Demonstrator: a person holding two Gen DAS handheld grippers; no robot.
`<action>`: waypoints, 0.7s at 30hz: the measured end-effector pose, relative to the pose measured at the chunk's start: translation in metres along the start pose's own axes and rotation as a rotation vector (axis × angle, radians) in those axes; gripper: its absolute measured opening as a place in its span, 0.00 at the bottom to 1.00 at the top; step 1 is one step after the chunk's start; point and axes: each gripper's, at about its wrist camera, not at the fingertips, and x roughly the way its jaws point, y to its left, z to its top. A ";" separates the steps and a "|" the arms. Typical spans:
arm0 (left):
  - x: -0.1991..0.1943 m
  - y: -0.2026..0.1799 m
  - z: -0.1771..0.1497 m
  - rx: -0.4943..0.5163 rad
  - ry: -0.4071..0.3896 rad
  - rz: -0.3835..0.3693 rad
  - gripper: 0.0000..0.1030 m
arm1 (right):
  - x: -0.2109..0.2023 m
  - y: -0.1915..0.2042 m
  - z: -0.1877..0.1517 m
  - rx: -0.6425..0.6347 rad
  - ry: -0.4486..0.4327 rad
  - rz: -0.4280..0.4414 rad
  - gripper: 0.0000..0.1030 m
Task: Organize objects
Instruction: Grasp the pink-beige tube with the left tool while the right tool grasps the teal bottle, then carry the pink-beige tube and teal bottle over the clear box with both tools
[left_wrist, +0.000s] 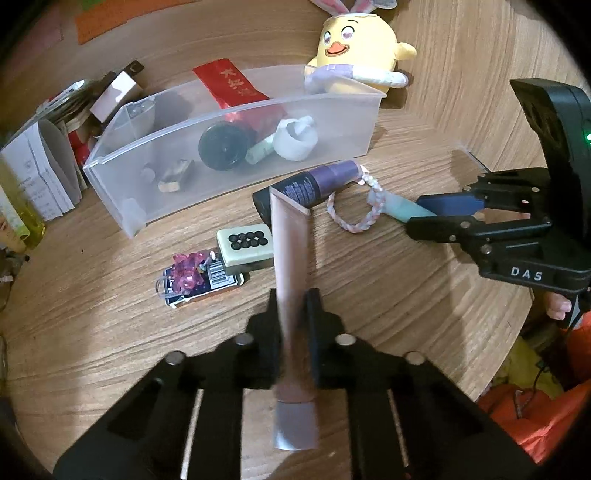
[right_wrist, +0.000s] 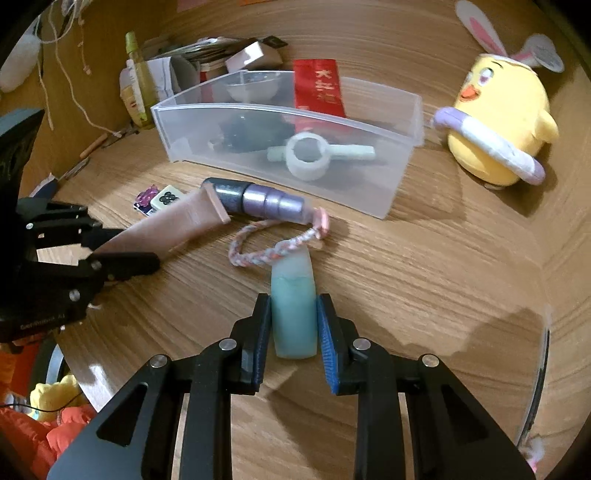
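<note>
My left gripper (left_wrist: 293, 302) is shut on a pink tube (left_wrist: 291, 258) and holds it over the wooden table; both also show in the right wrist view, gripper (right_wrist: 122, 251) and tube (right_wrist: 173, 225). My right gripper (right_wrist: 293, 314) is shut on a pale teal bottle (right_wrist: 294, 306), also seen in the left wrist view (left_wrist: 406, 208). A clear plastic bin (left_wrist: 236, 173) (right_wrist: 388, 199) holds a red packet, a black round item and a white ring. A purple and black bottle (right_wrist: 255, 201) and a braided bracelet (right_wrist: 273, 251) lie in front of the bin.
A mahjong tile (left_wrist: 245, 245) rests on a small card with a pink charm (left_wrist: 186, 275). A yellow chick plush (right_wrist: 502, 122) stands right of the bin. Papers, boxes and a yellow bottle (right_wrist: 138, 81) crowd the far left. The table edge curves at right.
</note>
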 end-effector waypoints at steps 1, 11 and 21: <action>-0.001 -0.001 -0.001 0.000 -0.004 0.003 0.07 | -0.001 -0.002 -0.001 0.008 -0.001 0.000 0.22; -0.024 0.007 0.007 -0.056 -0.096 0.021 0.06 | -0.021 -0.018 -0.010 0.090 -0.050 -0.013 0.22; -0.052 0.017 0.018 -0.110 -0.195 0.016 0.06 | -0.045 -0.021 0.009 0.108 -0.155 -0.019 0.22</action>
